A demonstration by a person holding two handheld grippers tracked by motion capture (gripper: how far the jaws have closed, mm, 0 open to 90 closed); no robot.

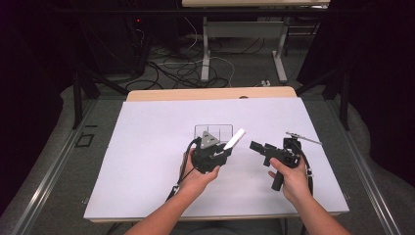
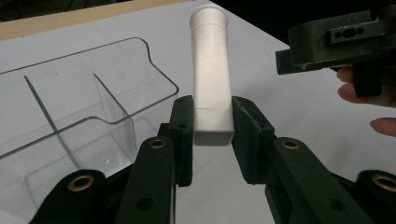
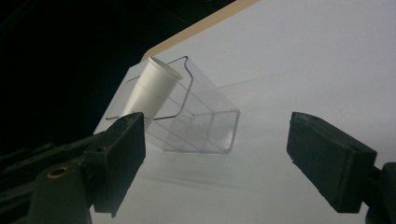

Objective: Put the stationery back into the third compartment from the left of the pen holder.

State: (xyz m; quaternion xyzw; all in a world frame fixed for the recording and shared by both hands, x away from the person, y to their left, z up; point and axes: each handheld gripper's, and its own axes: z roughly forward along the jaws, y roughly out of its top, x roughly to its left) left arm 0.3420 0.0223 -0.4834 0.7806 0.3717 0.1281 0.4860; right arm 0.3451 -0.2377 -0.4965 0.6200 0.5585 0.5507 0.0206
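A white tube (image 1: pixel 235 139) with a squared lower end and a round flared top is clamped between the jaws of my left gripper (image 1: pixel 226 152), held slanted above the white sheet. In the left gripper view the pads press both sides of the tube (image 2: pixel 212 79) near its square end. A clear plastic box (image 1: pixel 214 131) with dividers sits just behind the left gripper, its compartments (image 2: pixel 84 93) looking bare. My right gripper (image 1: pixel 253 146) hovers to the right, jaws apart, pointing at the tube. In its own view the tube (image 3: pixel 152 91) and box (image 3: pixel 205 126) lie ahead, nothing between the jaws.
A white sheet (image 1: pixel 147 161) covers the tabletop, whose wooden far edge (image 1: pixel 210 93) shows beyond it. A thin metal rod (image 1: pixel 303 137) lies on the sheet behind the right hand. Desk legs and cables are on the floor past the table.
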